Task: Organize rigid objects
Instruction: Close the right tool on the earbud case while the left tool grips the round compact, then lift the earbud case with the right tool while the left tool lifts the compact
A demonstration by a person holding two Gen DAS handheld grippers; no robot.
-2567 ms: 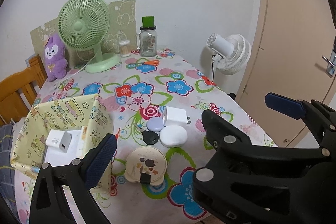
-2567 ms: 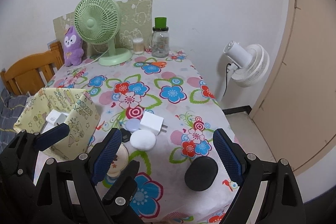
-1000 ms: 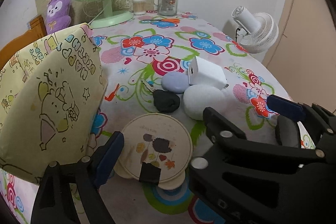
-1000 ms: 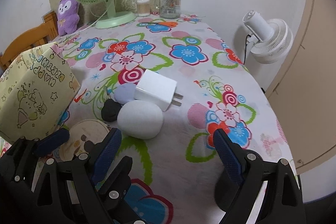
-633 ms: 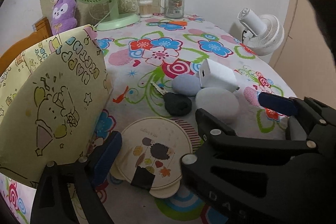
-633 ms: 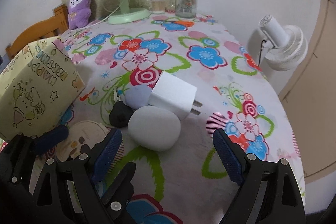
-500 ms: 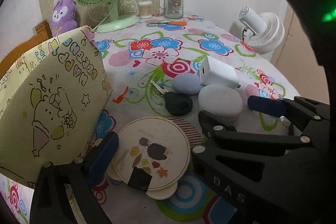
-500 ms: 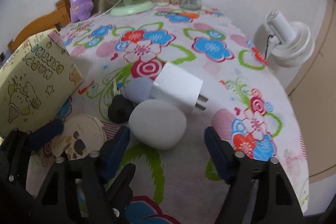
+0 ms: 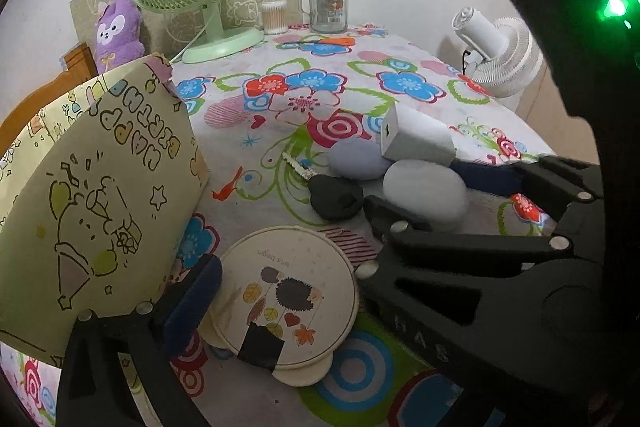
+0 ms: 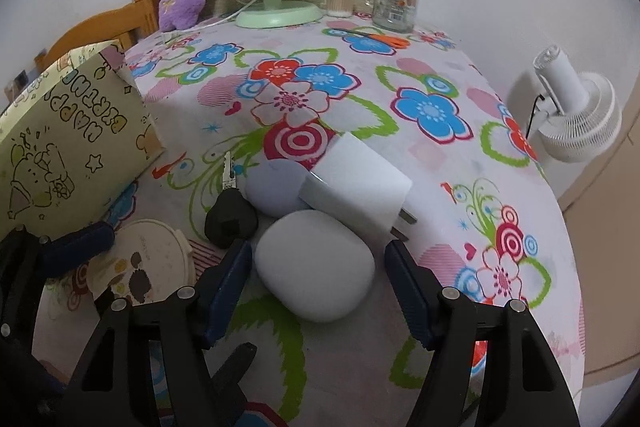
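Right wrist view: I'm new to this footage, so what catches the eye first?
The white oval case sits dead centre between the right gripper, whose jaws are closing around it without clearly touching yet. Behind it huddle a white charger, a pale lilac case and a black key fob. A yellow birthday box stands at the left.

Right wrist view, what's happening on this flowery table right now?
A person is tidying small items with a handheld gripper in each hand. The right gripper straddles the white rounded case, its jaws closing on either side but not yet pressing. The left gripper is opening wide over the round hedgehog tin. A white charger, a lilac case and a black key crowd beside the white case, near the yellow box.
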